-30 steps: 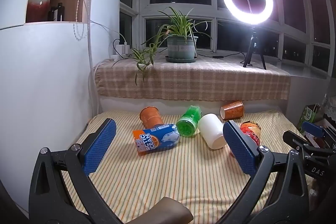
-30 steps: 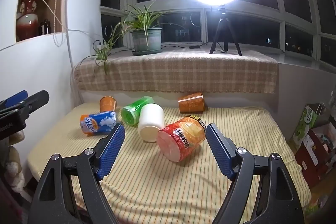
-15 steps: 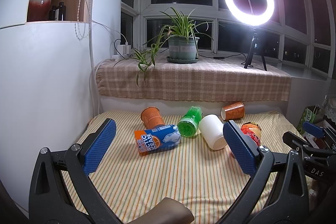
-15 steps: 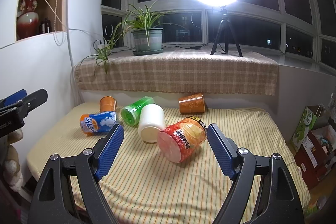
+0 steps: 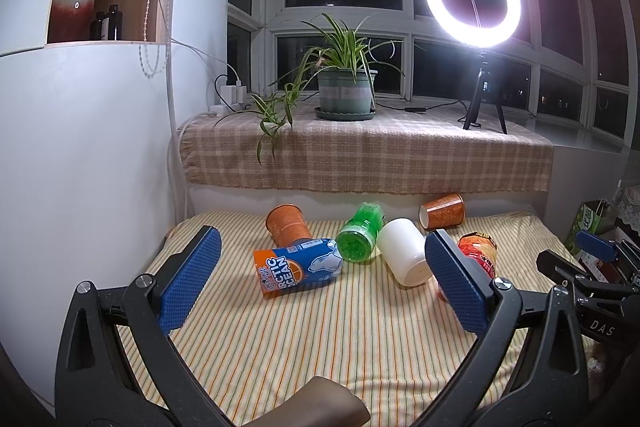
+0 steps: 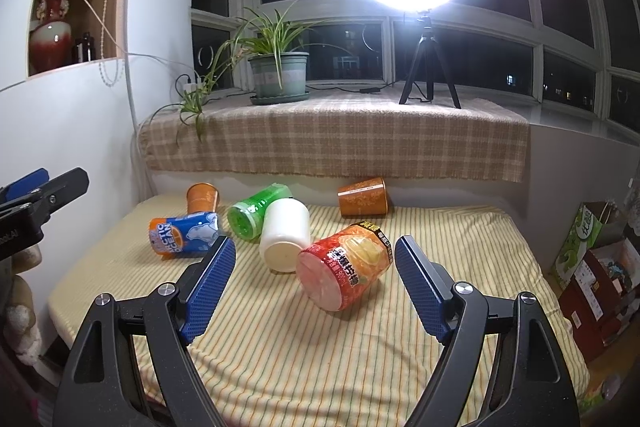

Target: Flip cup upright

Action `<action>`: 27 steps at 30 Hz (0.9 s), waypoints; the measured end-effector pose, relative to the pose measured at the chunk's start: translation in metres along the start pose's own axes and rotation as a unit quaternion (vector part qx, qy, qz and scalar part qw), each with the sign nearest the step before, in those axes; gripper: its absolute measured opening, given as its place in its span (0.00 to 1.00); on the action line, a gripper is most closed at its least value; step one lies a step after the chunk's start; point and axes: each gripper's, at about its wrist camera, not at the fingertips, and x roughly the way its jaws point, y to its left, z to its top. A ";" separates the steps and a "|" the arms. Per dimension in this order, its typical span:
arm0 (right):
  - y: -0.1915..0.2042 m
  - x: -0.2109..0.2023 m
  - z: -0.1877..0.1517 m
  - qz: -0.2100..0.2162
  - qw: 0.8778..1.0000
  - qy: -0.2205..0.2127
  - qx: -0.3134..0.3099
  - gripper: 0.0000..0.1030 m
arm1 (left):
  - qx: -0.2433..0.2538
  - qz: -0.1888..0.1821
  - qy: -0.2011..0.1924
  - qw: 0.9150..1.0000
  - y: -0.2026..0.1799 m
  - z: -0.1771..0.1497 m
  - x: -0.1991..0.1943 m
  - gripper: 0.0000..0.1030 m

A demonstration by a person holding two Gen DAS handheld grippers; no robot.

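Note:
Several cups lie on their sides on a striped cloth (image 5: 304, 339). A blue-and-orange "Arctic Ocean" cup (image 5: 300, 266) (image 6: 184, 235), a green cup (image 5: 358, 239) (image 6: 256, 211), a white cup (image 5: 402, 257) (image 6: 285, 233), a red-orange noodle cup (image 6: 346, 265) (image 5: 478, 253) and two orange paper cups (image 5: 286, 225) (image 6: 363, 197) are there. My left gripper (image 5: 320, 287) is open and empty, in front of the blue cup. My right gripper (image 6: 314, 285) is open and empty, its pads either side of the noodle cup, short of it.
A checked cloth covers the sill (image 5: 360, 155) behind, with a potted plant (image 5: 346, 91) and a ring light on a tripod (image 5: 474, 3). A white cabinet wall (image 5: 80, 155) stands at the left. Boxes (image 6: 592, 259) sit on the floor at the right.
Both grippers have shifted only slightly; the view has drifted a little. No cup has moved and both grippers stay open.

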 end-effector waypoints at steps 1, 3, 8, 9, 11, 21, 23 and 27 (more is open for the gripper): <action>0.000 0.001 0.000 0.000 1.000 0.000 0.000 0.80 | 0.000 0.000 0.000 1.000 0.001 0.000 0.000 1.00; -0.001 0.001 0.000 0.000 1.000 0.001 0.002 0.81 | 0.000 0.001 -0.001 1.000 0.000 0.000 0.000 1.00; 0.000 0.003 0.000 -0.001 1.000 0.002 0.002 0.81 | 0.000 0.001 0.000 1.000 0.000 0.000 0.000 1.00; -0.001 0.003 0.000 -0.001 1.000 0.003 0.002 0.81 | 0.000 0.000 0.000 1.000 0.000 0.000 0.000 1.00; 0.000 0.003 -0.001 -0.002 1.000 0.003 0.002 0.81 | 0.001 0.000 0.001 1.000 0.000 0.000 0.000 1.00; 0.000 0.006 -0.002 -0.004 1.000 0.005 0.004 0.82 | 0.001 0.001 0.000 1.000 -0.001 -0.001 0.001 1.00; 0.000 0.006 -0.002 -0.003 1.000 0.005 0.004 0.82 | 0.001 0.001 0.000 1.000 -0.001 -0.001 0.001 1.00; 0.000 0.006 -0.001 -0.003 1.000 0.005 0.004 0.82 | 0.002 0.001 0.001 1.000 -0.001 -0.001 0.001 1.00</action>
